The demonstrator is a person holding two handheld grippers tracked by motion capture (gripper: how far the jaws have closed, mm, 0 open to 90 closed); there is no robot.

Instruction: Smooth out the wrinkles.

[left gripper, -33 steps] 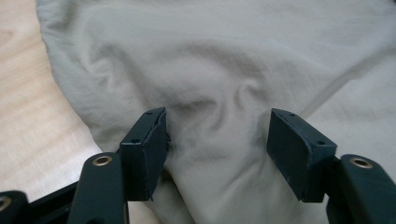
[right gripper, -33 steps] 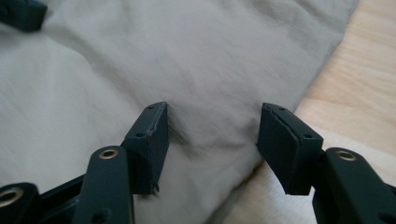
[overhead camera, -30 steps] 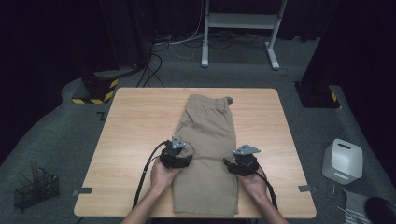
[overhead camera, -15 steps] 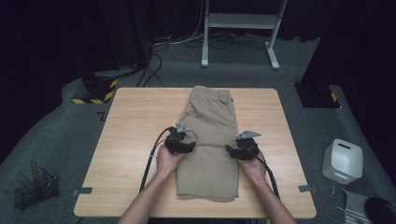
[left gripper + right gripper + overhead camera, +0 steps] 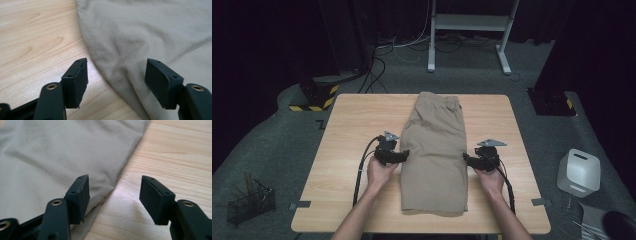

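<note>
Change since half a second ago: both hands have slid outward off the cloth and slightly toward the person; the shorts' hem now lies a little nearer the table's front edge.
Shorts (image 5: 434,152): khaki, folded lengthwise into one long panel, flat along the table's middle, waistband at the far edge, hem near the person's edge; soft creases show in both gripper views.
Table (image 5: 347,130): light wood, rectangular, bare on either side of the shorts.
Left gripper (image 5: 401,155): on the table at the shorts' left edge, about halfway down the panel, tips pointing at the cloth.
Left gripper, jaws: wide apart, nothing between them; in the left gripper view (image 5: 116,75) one jaw hangs over bare wood, the other over the fabric, with the cloth's curved edge running between.
Left hand (image 5: 381,172): wrapped round the gripper body, black cable looping back to the table's front.
Right gripper (image 5: 468,159): at the shorts' right edge, level with the left gripper, tips facing the cloth.
Right gripper, jaws: wide apart, holding nothing; in the right gripper view (image 5: 114,195) one jaw sits over the fabric edge, the other over wood.
Right hand (image 5: 490,179): behind the gripper, cable trailing toward the front edge.
Floor, right: white box-like appliance (image 5: 579,172).
Floor, left: wire basket (image 5: 249,204).
</note>
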